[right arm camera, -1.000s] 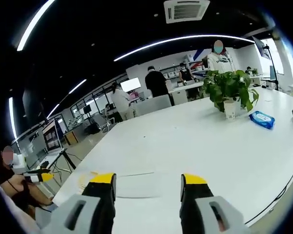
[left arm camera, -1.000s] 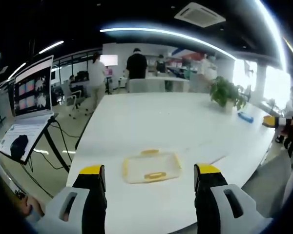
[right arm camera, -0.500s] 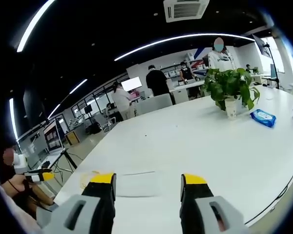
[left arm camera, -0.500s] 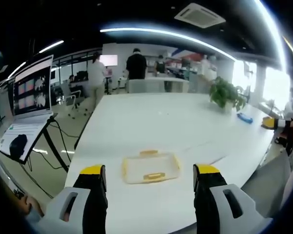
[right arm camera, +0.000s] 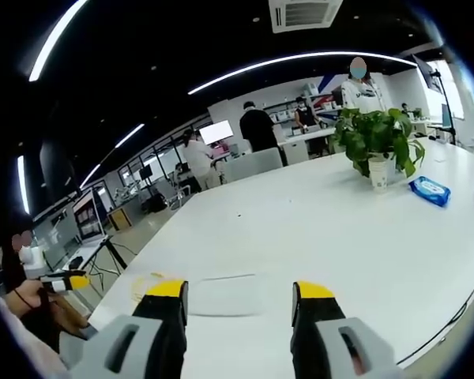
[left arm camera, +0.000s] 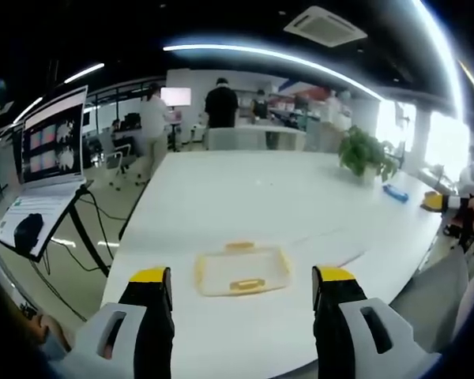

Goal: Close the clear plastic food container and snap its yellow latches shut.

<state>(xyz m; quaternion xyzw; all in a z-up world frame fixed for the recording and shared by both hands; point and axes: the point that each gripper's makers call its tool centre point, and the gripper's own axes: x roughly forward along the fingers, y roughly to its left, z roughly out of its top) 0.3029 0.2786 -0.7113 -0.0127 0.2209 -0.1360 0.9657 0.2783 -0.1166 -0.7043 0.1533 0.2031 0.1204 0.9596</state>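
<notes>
The container (left arm camera: 242,270) lies flat on the white table (left arm camera: 245,193), near its edge, between and beyond your left gripper's (left arm camera: 242,286) jaws. Its lid looks to be resting on top, though you cannot be sure it is seated; one yellow latch (left arm camera: 247,284) faces you and another (left arm camera: 238,247) sits on the far side. Neither appears pressed down, so by my reading the closing and snapping are all yet to do. Your left gripper is wide apart, holding nothing, well short of the box. Your right gripper (right arm camera: 238,294) is likewise spread and empty over bare tabletop, the container a faint outline (right arm camera: 221,284) between its jaws. A potted plant (right arm camera: 378,146) and a blue packet (right arm camera: 429,190) stand far off.
</notes>
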